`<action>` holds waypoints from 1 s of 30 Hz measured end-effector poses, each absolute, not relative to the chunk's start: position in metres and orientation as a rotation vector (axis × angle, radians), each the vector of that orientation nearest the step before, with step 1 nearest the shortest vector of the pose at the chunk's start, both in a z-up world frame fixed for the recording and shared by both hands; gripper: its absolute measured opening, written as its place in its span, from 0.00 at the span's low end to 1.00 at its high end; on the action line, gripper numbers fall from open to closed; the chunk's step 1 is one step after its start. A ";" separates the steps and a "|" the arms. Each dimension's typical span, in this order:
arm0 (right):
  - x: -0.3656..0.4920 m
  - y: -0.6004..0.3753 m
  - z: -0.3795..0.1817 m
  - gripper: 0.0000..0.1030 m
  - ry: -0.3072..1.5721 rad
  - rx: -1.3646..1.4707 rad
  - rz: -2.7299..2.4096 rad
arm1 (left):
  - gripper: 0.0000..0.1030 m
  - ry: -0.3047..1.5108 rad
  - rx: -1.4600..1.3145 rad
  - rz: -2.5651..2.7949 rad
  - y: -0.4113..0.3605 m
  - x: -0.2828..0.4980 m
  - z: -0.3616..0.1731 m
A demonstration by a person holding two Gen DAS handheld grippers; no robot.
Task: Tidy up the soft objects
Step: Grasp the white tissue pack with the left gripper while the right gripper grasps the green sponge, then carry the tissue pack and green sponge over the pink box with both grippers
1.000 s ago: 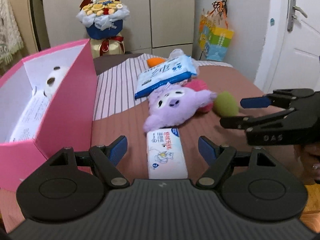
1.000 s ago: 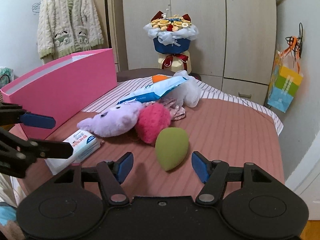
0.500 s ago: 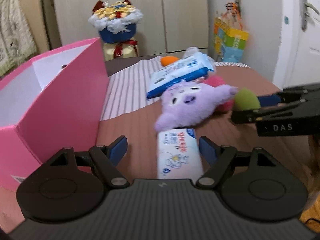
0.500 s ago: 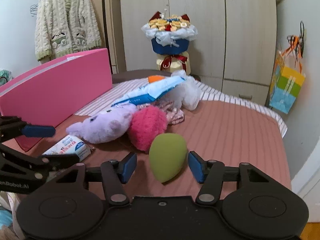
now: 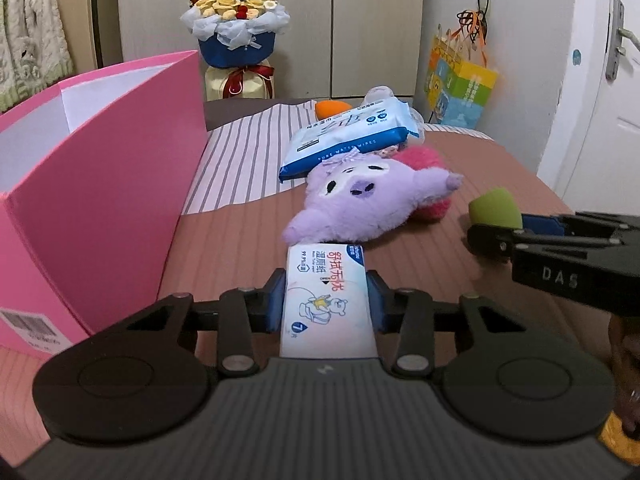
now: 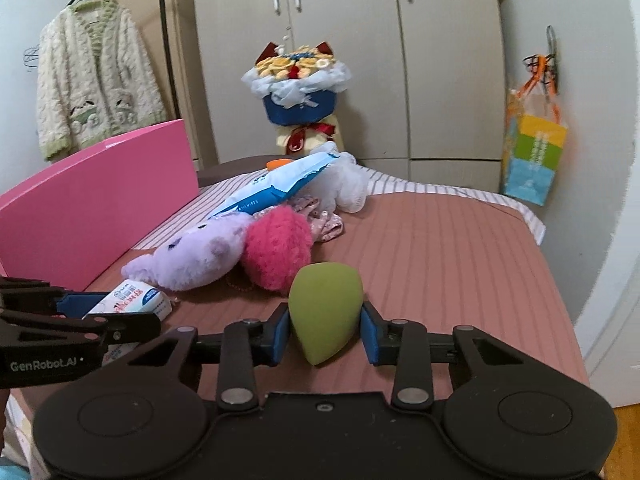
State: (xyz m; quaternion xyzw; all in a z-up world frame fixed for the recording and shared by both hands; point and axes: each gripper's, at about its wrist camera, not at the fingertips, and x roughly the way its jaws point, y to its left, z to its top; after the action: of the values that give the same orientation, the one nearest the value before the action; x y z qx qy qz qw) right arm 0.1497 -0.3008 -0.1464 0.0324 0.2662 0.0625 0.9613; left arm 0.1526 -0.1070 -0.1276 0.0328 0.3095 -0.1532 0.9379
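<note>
Left gripper (image 5: 326, 306): fingers pinch small white wet-wipe pack (image 5: 327, 300), pink lettering, cartoon bear, lower centre of frame, lying on brown bedspread (image 5: 224, 248), far end touching purple plush (image 5: 360, 208). Right gripper (image 6: 324, 334): fingers clamp olive teardrop sponge (image 6: 324, 316), matte, point toward camera. Pink box (image 5: 100, 184) at left.

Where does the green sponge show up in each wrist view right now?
Left wrist: green sponge at right, by the right gripper.
Right wrist: green sponge at bottom centre, between the blue pads.
Shared landmark: purple plush.
</note>
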 end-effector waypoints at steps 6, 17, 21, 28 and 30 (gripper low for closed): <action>0.133 -0.289 -0.148 0.40 0.513 -0.020 0.071 | 0.39 0.644 0.051 -0.315 -0.098 0.144 -0.125; 0.106 -0.295 -0.142 0.40 0.530 0.042 0.064 | 0.39 0.645 -0.014 -0.320 -0.074 0.123 -0.109; 0.098 -0.295 -0.137 0.40 0.553 0.091 0.095 | 0.39 0.654 -0.035 -0.344 -0.063 0.113 -0.102; 0.093 -0.267 -0.131 0.40 0.582 -0.020 0.163 | 0.39 0.670 -0.009 -0.355 -0.044 0.093 -0.088; 0.090 -0.260 -0.125 0.40 0.591 -0.020 0.208 | 0.39 0.687 -0.006 -0.352 -0.038 0.088 -0.083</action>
State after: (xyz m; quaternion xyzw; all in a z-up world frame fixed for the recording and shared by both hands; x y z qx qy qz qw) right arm 0.0900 -0.2603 -0.1253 -0.0097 0.2906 0.1022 0.9513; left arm 0.0881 -0.0383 -0.0834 -0.0031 0.3351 -0.1718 0.9264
